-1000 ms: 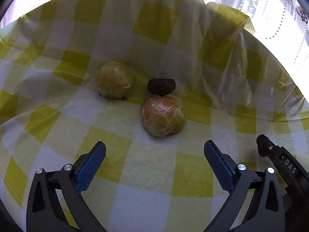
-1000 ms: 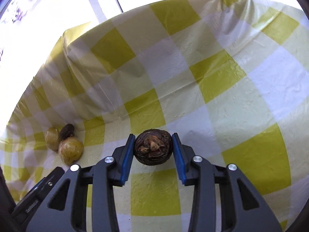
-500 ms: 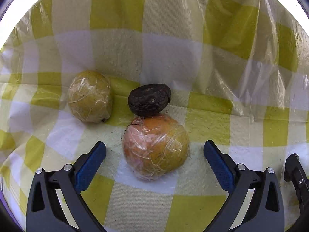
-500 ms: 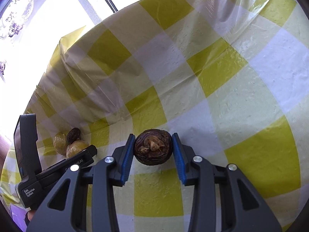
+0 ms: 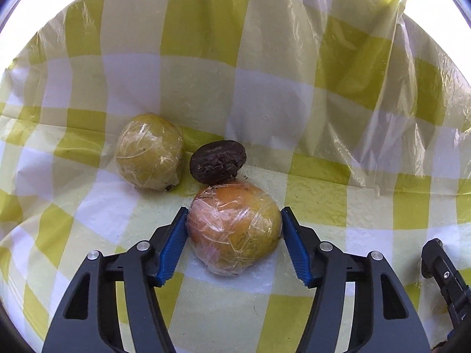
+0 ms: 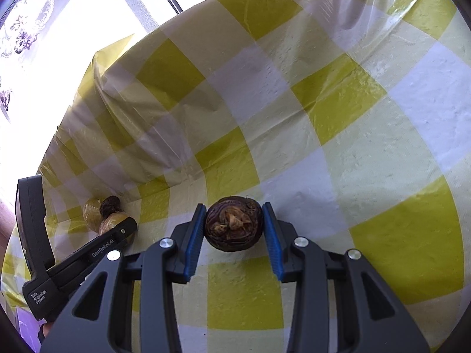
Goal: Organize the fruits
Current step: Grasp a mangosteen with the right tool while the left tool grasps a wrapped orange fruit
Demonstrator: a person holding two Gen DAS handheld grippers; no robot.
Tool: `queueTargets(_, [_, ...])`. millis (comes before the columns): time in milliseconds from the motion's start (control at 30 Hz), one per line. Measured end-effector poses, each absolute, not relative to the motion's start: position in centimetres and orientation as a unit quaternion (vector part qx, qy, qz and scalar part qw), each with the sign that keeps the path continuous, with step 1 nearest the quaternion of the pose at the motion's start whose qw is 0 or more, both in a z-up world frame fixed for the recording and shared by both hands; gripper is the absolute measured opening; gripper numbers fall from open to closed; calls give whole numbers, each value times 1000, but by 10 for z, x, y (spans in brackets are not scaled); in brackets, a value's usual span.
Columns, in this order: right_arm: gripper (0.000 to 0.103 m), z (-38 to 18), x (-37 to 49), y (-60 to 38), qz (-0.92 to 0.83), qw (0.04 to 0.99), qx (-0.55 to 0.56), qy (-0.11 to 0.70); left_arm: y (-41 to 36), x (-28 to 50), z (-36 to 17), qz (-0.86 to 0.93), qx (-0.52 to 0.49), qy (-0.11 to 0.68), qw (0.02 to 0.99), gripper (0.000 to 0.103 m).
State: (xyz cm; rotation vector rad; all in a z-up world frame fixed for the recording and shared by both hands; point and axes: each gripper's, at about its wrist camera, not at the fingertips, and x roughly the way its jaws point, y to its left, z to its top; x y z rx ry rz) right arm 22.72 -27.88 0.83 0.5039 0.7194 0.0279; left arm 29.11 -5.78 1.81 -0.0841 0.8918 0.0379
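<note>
A: Where is the wrapped orange fruit?
B: Between the closing left gripper pads, dark fruit touching at 12 o'clock. It should be squeezed gently

A: The right gripper?
B: A brown fruit is kept clamped

"genrobot.ai" on the left hand-held gripper finger, "data acquisition system" on its body

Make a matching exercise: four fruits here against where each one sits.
1. orange wrapped fruit
2. yellow wrapped fruit
3. wrinkled dark fruit
4. brown ridged fruit

a. clamped in the right tongs
b. alone at the left of the cluster
c. between the closing left tongs
d. leaning on the orange fruit's far side

Pairs: 1-c, 2-b, 3-d, 4-a
</note>
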Motion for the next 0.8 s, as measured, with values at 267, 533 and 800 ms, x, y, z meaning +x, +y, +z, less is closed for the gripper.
queueTargets(267, [39, 6, 232, -276, 24, 903, 247, 350, -17, 256, 26, 25, -80, 404, 911, 59])
queueTargets(533, [39, 10, 227, -279, 31, 907, 253, 336, 17, 221, 21, 28, -121, 414, 902, 59])
queueTargets(800, [39, 17, 190, -265, 37, 914, 238, 326, 26, 154, 15, 32, -136, 420, 897, 59])
